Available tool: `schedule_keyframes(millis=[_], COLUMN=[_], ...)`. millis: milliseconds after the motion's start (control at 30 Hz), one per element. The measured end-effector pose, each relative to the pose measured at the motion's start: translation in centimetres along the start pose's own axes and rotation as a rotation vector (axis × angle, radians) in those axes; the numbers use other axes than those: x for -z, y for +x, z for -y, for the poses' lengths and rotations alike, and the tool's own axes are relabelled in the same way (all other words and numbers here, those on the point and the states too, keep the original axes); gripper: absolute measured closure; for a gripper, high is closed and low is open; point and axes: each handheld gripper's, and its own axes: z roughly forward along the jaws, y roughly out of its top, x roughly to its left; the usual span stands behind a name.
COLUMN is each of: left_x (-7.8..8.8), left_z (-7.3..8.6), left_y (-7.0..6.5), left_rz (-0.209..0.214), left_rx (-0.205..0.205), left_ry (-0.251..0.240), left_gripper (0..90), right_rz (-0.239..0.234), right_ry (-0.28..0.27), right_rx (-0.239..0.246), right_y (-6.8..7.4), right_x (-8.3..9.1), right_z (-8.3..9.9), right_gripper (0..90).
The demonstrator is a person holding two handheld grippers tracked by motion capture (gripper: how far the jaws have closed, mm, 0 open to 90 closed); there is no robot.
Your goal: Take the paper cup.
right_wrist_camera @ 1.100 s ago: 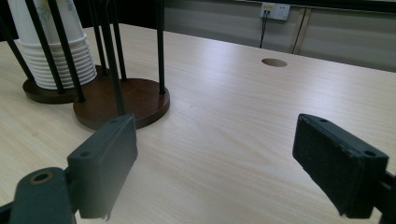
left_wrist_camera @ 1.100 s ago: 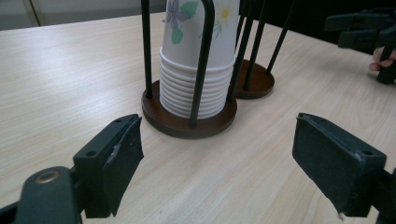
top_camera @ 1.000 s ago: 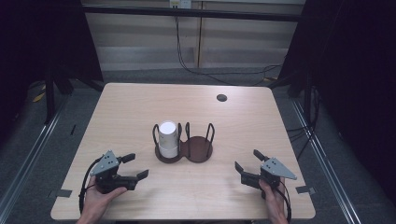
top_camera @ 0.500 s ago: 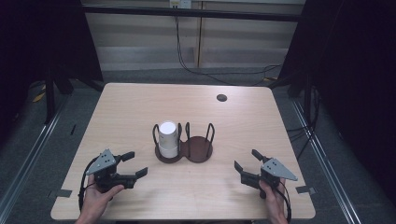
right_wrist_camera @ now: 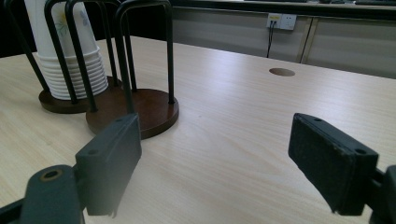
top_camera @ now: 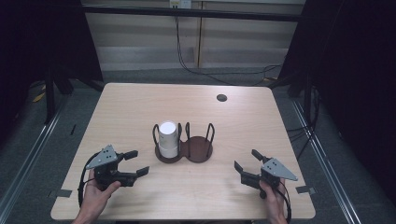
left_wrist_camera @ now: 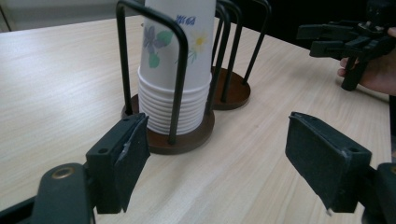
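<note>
Near table centre, cups [top_camera: 168, 139] sat stacked in the rack's [top_camera: 200, 150] left bay, left gripper [top_camera: 135, 163] and right gripper [top_camera: 246, 162] open and empty near the front edge; the rack's wire loops risked snagging jaws.
</note>
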Motion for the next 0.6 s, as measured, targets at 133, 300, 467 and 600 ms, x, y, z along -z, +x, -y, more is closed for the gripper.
schedule_keyframes(millis=[133, 300, 467, 600], left_x=[-0.1, -0.7, -0.4, -0.3], left_z=[-0.9, -1.7, -2.6, -3.2], left_y=[-0.3, -0.7, -0.4, -0.1], left_rz=[-0.015, -0.007, -0.002, -0.01], left_rx=[-0.017, -0.014, -0.004, 0.004], left_ry=[0.05, 0.082, 0.084, 0.113], left_gripper=[24.6, 27.7, 26.6, 25.0], right_rz=[0.007, 0.004, -0.016, -0.017], right_ry=[0.001, 0.016, 0.016, 0.012], right_rx=[-0.009, -0.011, -0.013, -0.008], right_y=[0.0, -0.1, -0.1, 0.0], right_x=[0.0, -0.1, -0.3, -0.3], right_z=[0.0, 0.0, -0.1, -0.1], right_gripper=[15.6, 13.5, 14.1, 15.4])
